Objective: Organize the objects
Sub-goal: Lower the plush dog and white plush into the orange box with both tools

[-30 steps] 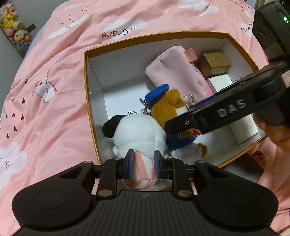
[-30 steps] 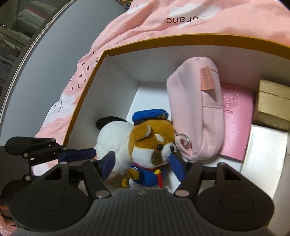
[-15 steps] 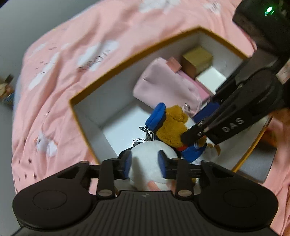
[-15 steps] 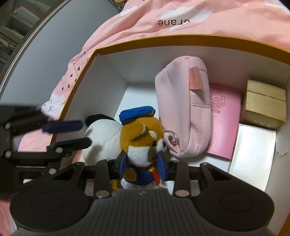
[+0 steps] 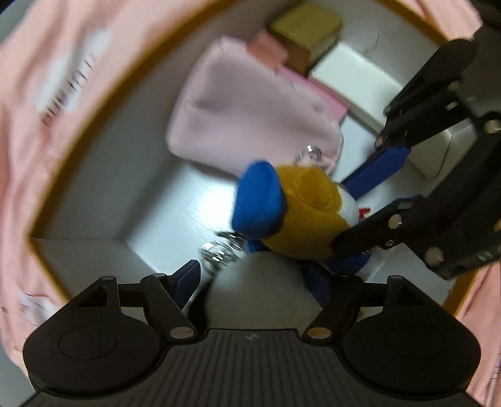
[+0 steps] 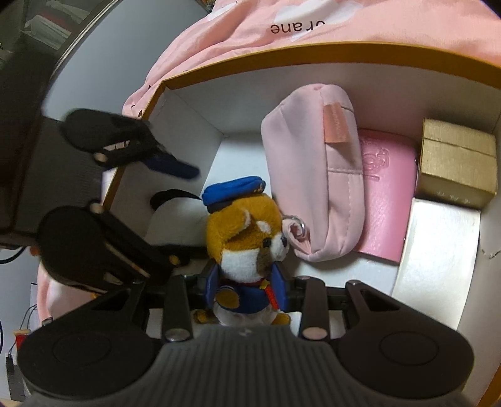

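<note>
Dog plush (image 6: 247,247) upright in right gripper (image 6: 247,283), cap up.

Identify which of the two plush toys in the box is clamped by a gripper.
The brown dog in the blue cap: the right gripper is shut on its body. The white plush beside it is free.

Box (image 6: 238,61): on the bed cover (image 6: 313,18), which shows beyond its far and left walls.
Dog plush (image 6: 247,238): in the box's near part, between the fingers of the right hand-held gripper (image 6: 245,289).
Round plush (image 6: 175,225): just left of the dog plush, by the box's left wall.
Left hand-held gripper (image 5: 256,281): directly over the round plush, fingers spread.
Pouch (image 6: 313,169): right of the dog plush, reaching to the far wall, its ring near the dog's face.
Flat case (image 6: 386,191): right of the pouch, partly under it.
Small carton (image 6: 457,162): far right corner.
Long carton (image 6: 438,250): along the right wall, nearer than the small carton.
</note>
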A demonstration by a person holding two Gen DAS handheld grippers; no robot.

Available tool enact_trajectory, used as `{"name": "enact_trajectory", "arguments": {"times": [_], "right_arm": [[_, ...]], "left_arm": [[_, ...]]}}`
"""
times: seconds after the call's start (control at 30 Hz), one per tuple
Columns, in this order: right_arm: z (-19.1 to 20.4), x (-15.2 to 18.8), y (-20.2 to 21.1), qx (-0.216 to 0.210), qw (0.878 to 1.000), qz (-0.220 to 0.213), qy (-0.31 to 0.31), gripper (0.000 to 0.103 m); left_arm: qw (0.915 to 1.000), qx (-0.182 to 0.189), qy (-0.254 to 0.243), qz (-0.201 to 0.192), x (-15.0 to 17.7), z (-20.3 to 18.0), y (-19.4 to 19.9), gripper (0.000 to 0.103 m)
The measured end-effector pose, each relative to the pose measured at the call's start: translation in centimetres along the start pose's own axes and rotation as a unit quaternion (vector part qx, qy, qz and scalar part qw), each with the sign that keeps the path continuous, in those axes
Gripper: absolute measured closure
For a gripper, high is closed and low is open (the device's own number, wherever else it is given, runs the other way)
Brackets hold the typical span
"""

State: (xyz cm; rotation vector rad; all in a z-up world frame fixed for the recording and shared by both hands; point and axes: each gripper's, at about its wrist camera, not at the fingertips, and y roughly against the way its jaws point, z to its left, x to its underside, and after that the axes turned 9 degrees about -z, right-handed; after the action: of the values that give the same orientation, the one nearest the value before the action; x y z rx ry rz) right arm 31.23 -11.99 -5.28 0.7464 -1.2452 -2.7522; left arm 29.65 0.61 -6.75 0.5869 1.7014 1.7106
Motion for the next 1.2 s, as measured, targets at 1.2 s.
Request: {"name": "enact_trajectory", "arguments": {"times": [1.2], "right_arm": [[-1.2,0.5,-2.7,-0.056,0.992,0.012,-0.116,0.072]], "left_arm": [[0.9635,-0.112,0.140,-0.199,6.2,-3.6,7.7,0.048]]}}
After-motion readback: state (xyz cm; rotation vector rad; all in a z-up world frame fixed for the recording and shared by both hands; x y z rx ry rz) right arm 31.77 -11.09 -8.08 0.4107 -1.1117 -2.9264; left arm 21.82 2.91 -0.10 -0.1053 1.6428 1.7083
